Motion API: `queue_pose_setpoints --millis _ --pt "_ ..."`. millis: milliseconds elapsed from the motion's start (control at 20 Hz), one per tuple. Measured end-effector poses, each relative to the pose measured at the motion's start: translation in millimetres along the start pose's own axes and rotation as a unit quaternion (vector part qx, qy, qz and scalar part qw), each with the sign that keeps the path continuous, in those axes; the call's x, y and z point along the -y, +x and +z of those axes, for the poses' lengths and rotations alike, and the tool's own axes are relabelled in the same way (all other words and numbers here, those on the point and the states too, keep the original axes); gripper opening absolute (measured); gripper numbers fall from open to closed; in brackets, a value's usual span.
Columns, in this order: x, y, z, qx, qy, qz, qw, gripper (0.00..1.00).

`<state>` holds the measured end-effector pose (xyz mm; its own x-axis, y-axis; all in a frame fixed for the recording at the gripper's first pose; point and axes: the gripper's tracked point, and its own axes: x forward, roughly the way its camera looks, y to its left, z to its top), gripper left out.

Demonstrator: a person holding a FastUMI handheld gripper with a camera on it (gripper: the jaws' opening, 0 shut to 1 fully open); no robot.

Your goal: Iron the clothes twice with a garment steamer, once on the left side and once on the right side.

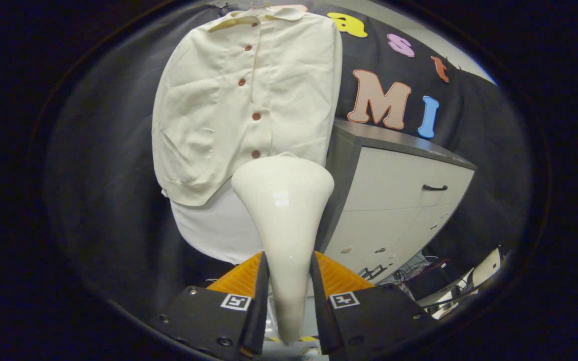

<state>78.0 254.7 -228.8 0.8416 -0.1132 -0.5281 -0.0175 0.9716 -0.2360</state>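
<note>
While the tool clamps the steamer, the shirt hangs beyond.

The gripper is built around two flat plate-like fingers set edge-on, each mounted on a dark angular carrier block. A square black-and-white fiducial marker is fixed to the top face of the left block, and a matching marker is fixed to the right block. Round screw heads are seen along the block edges. Ribbed orange panels are fitted ahead of the blocks, outboard of each finger.
</note>
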Motion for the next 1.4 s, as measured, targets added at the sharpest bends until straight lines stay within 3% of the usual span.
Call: queue_pose_setpoints --millis 600,1150,1400 --pt "0.6 -72.8 29.6 0.047 0.027 0.022 0.998 0.42" --pt "61.0 -146.4 84.2 0.104 0.063 -0.015 0.992 0.42" --pt "88.5 -171.3 98.2 0.121 0.088 -0.008 0.989 0.42"
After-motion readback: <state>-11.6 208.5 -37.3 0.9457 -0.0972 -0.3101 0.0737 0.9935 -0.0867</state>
